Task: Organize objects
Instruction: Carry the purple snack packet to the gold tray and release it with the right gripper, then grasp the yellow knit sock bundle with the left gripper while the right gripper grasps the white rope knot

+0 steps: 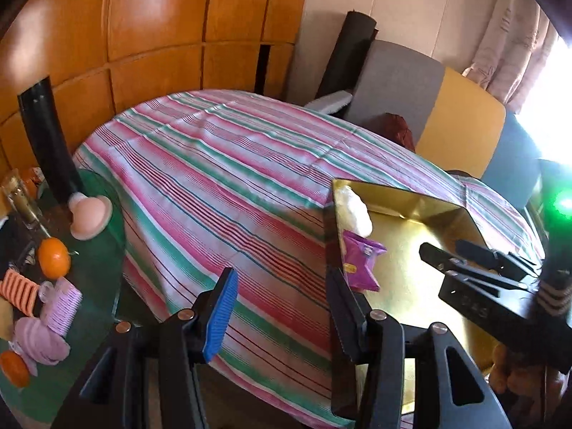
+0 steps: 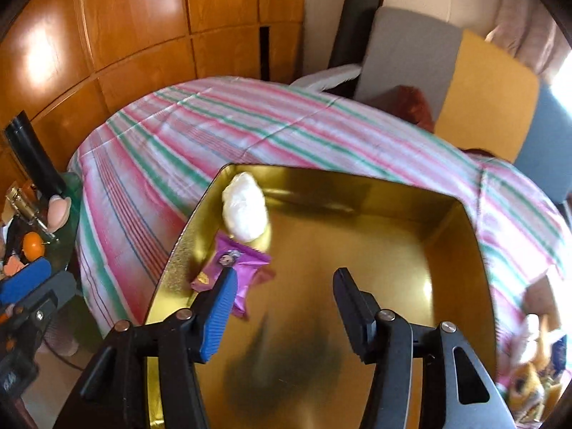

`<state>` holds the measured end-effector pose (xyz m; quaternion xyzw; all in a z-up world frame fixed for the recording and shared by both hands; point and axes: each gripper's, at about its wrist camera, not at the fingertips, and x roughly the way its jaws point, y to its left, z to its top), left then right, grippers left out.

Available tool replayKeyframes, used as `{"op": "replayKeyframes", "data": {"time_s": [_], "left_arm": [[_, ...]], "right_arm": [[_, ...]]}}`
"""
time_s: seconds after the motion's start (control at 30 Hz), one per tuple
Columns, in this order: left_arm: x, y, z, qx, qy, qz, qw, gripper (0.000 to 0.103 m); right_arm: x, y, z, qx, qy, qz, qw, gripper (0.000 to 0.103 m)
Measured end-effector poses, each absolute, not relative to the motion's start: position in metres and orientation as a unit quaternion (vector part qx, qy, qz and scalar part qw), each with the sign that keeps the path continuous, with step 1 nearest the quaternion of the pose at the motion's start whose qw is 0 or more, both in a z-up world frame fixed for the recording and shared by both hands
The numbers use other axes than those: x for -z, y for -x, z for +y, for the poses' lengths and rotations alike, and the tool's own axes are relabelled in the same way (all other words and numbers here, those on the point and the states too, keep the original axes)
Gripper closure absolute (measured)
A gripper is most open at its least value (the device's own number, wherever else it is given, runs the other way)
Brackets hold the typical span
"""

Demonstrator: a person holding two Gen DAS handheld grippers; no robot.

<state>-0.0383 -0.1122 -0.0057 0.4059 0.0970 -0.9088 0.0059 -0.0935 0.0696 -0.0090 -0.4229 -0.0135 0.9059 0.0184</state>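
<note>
The right hand-held gripper stands open above the floor of a gold metal tin, and nothing is between its jaws. One finger carries a ribbed blue pad; the other shows only its black side. No earlier picture is there to compare.

The left hand-held gripper is also open and holds nothing. It hangs over the edge where the striped cloth meets the left wall of the tin, with its blue ribbed pad over the cloth and its black finger beside the tin wall.

The tin is square with rounded corners, shiny inside, with a fine grainy rim. Two things lie in it along the left wall: one white crumpled bundle, soft and lumpy, in the far corner, and one purple glossy foil packet with a small printed figure, just in front of it and touching it.

The tin rests on a bed covered by a striped cloth in pink, green and white, slightly wrinkled.

To the left stands a round surface with a green glass top. On it lie two oranges, one ribbed orange piece, one ribbed lilac piece and a pale pink round object.
</note>
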Motion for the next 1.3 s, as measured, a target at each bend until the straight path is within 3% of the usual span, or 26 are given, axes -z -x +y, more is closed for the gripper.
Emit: {"op": "replayKeyframes", "data": {"time_s": [0.9,1.3], "left_arm": [[-0.031,0.023,0.033,0.902,-0.395,-0.025,-0.174,0.052],[-0.045,0.013,0.184,0.832,-0.398,-0.104,-0.372,0.052]], "right_arm": [[-0.055,-0.033,0.197,-0.93,0.321,0.016,0.178,0.033],[-0.051,-0.151,0.363,-0.866,0.352,0.07,0.349,0.03]]}}
